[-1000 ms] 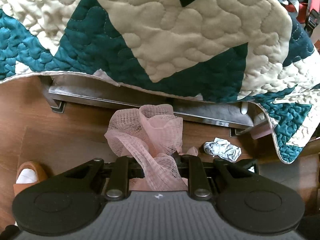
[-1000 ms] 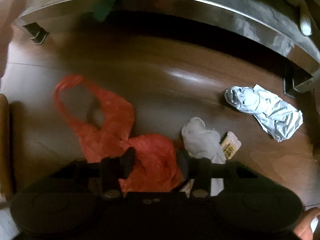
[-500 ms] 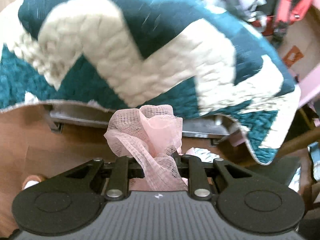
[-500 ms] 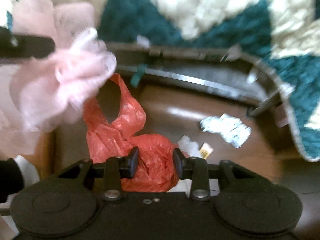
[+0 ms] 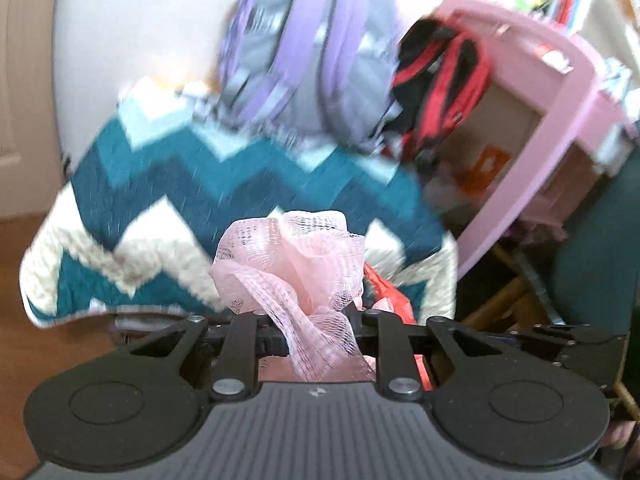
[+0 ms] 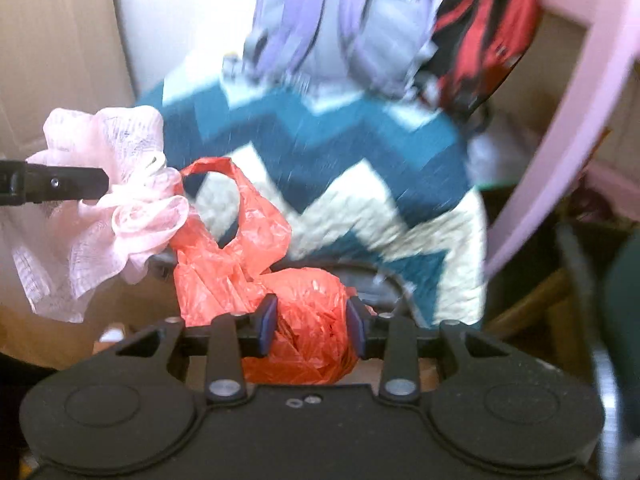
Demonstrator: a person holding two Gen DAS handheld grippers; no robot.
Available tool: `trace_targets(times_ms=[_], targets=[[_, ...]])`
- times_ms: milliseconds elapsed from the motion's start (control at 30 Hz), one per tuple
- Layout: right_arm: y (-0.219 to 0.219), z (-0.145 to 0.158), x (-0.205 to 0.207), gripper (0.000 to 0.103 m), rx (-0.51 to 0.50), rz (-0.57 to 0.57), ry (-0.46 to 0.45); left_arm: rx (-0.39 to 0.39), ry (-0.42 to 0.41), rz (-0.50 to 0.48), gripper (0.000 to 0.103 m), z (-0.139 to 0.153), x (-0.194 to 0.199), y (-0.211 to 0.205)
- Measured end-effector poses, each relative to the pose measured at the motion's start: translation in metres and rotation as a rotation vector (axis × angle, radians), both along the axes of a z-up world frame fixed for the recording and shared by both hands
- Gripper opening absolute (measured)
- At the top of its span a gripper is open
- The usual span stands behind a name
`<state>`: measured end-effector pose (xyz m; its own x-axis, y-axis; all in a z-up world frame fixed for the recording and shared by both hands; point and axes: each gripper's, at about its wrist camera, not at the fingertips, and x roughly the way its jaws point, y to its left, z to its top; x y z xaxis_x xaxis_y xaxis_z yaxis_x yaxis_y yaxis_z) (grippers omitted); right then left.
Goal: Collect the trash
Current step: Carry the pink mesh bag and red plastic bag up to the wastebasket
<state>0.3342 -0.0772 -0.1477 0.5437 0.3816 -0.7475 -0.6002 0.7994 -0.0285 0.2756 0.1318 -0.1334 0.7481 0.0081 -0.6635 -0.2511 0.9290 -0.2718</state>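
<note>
My matt black plastic left gripper pinches soft pink mesh netting; my right gripper squeezes a crinkly, glossy orange plastic bag. Beyond, a puffy quilted cloth blanket.

Motion blur smears the teal-and-cream zigzag quilt and lilac-grey backpack; the pink mesh puff hides the left fingers' tips.
</note>
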Motion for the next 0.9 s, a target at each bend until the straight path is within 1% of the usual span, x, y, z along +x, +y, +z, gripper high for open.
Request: trace_targets(times_ms=[100, 233, 300, 400, 467, 633, 700, 800, 900], targets=[[-0.028, 0.038, -0.019, 0.035, 0.03, -0.032, -0.068, 0.021, -0.072, -0.014, 0.021, 0.036, -0.015, -0.016], [-0.062, 0.077, -0.035, 0.035, 0.059, -0.083, -0.141, 0.034, -0.158, -0.04, 0.021, 0.078, -0.03, -0.034], [-0.079, 0.094, -0.039, 0.035, 0.071, -0.116, -0.164, 0.04, -0.191, -0.059, 0.021, 0.097, -0.033, -0.043], [-0.107, 0.13, -0.037, 0.035, 0.096, -0.172, -0.211, 0.045, -0.244, -0.092, 0.021, 0.126, -0.034, -0.058], [-0.125, 0.156, -0.038, 0.035, 0.101, -0.203, -0.249, 0.055, -0.281, -0.121, 0.021, 0.148, -0.03, -0.07], [-0.173, 0.212, -0.03, 0.035, 0.06, -0.295, -0.374, 0.1, -0.358, -0.218, 0.021, 0.2, -0.014, -0.109], [-0.193, 0.228, -0.025, 0.035, 0.041, -0.331, -0.402, 0.119, -0.382, -0.266, 0.021, 0.217, -0.007, -0.13], [-0.219, 0.246, -0.016, 0.035, 0.026, -0.378, -0.415, 0.151, -0.41, -0.335, 0.021, 0.238, 0.005, -0.164], [-0.248, 0.261, -0.01, 0.035, 0.008, -0.425, -0.433, 0.146, -0.419, -0.405, 0.021, 0.253, 0.02, -0.199]])
